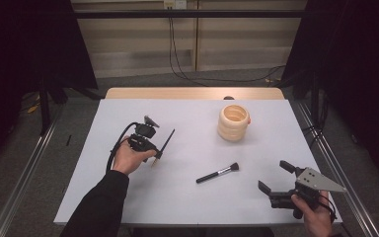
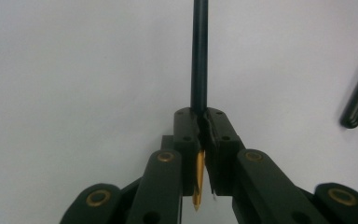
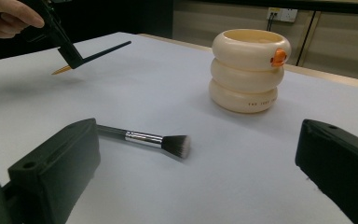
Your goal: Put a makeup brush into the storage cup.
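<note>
Left gripper view: left gripper (image 2: 200, 135) clamped tight on slim gold-tipped brush (image 2: 199, 56), lifted off table at 9 o'clock | right gripper (image 1: 272, 176) gaping, empty, 5 o'clock | risk: thin handle pivots, misses cream holder (image 1: 234, 122) at 1 o'clock.

The left gripper (image 1: 154, 149) sits at about nine o'clock of the white table (image 1: 128, 197), jaws closed on a thin dark brush (image 1: 166, 143) whose long handle slants up towards one o'clock, clear of the surface; the right gripper (image 1: 275, 177) waits at about four o'clock, jaws spread with nothing between them (a grey three-cornered plate on top); a makeup brush (image 1: 218, 173) lies flat near the table's middle, bristles towards two o'clock; a cream ringed holder (image 1: 233, 123) stands upright at one o'clock, well apart from both.
</note>
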